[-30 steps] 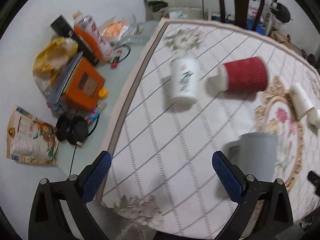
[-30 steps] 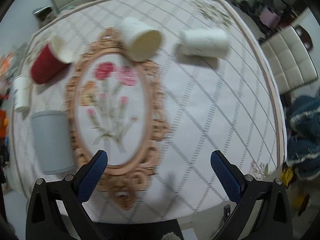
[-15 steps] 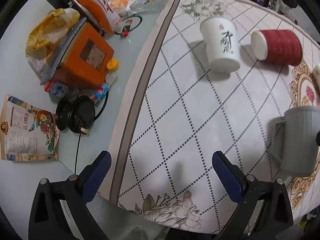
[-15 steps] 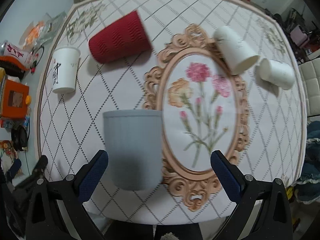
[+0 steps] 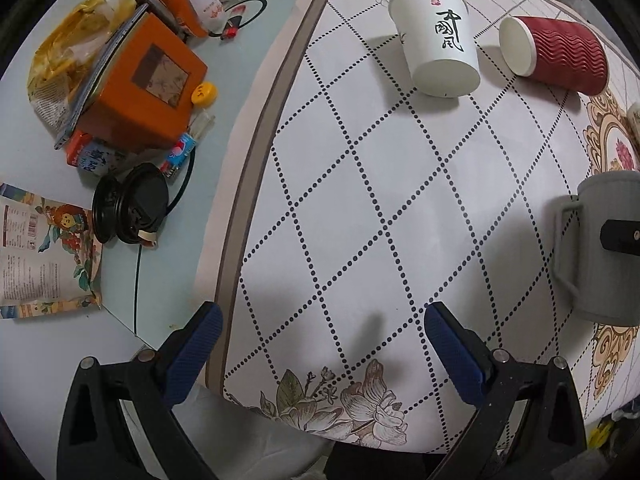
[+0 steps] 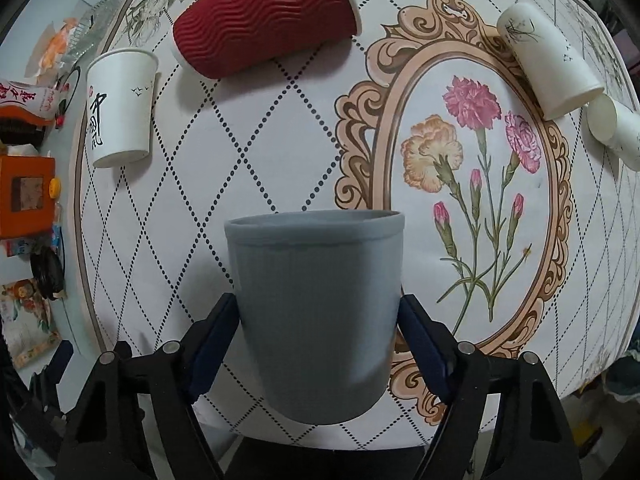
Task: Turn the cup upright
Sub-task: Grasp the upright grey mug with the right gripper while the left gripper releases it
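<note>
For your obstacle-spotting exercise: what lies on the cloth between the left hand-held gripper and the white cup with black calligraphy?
Nothing: in the left wrist view, only bare diamond-patterned tablecloth lies between the left hand-held gripper and the white calligraphy cup.

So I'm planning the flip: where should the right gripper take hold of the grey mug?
Across the plain body wall of the grey mug, below the rim, one finger each side, where the right gripper brackets it. The handle sticks out toward the left gripper's side, so come from the opposite side, clear of it.
</note>
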`<state>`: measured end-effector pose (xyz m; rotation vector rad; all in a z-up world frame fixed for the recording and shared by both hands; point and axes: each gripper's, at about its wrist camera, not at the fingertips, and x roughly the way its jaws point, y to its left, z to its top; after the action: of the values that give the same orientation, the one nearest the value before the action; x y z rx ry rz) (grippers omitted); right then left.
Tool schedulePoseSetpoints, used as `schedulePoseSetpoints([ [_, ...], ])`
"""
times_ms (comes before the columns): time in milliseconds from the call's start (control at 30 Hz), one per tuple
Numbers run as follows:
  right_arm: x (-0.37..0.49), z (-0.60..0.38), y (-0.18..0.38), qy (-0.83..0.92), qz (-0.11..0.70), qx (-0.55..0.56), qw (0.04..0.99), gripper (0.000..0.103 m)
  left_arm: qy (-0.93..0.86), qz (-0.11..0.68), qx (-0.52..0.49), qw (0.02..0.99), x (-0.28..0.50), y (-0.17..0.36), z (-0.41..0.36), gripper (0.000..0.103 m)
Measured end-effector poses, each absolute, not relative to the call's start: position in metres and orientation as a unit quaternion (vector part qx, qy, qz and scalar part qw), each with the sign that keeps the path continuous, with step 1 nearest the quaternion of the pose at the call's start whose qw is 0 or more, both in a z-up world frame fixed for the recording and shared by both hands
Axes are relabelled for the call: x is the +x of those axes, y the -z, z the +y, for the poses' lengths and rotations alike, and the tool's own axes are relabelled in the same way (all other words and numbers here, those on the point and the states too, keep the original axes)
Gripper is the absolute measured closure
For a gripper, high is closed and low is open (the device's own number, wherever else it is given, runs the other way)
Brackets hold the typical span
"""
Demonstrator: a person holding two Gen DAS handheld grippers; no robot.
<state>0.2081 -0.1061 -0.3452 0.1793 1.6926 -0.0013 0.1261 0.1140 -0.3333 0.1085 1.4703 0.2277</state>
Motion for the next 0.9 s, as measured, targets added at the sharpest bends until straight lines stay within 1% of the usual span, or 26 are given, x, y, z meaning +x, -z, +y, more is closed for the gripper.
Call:
schedulePoseSetpoints([
  [200,0.201,-0.117,0.342,0.001,0.74,0.094,0.666,0.021,-0.099,0.674,0.052,0.73,0.128,0.329,0.11,0.0],
  [367,0.187,-0.137,0.321,0.003,0.705,0.124,0.699,0.021,-0.09,0.682,0.033,0.725,0.134,0.321,0.104,0.0],
  [533,0.18,-0.162,0.286,0.018,0.641,0.129,0.756,0.021,-0.068,0.691,0.012,0.72,0.144,0.32,0.089,0.0],
  [633,0.178,-0.17,0.268,0.042,0.582,0.112,0.805,0.021,-0.058,0.694,0.006,0.718,0.153,0.324,0.08,0.0],
  [767,0.189,-0.172,0.262,0.068,0.519,0.097,0.847,0.021,-0.052,0.692,0.017,0.72,0.166,0.331,0.066,0.0],
  [900,0.198,-0.171,0.274,0.093,0.473,0.077,0.873,0.021,-0.052,0.687,0.037,0.724,0.174,0.341,0.054,0.0],
])
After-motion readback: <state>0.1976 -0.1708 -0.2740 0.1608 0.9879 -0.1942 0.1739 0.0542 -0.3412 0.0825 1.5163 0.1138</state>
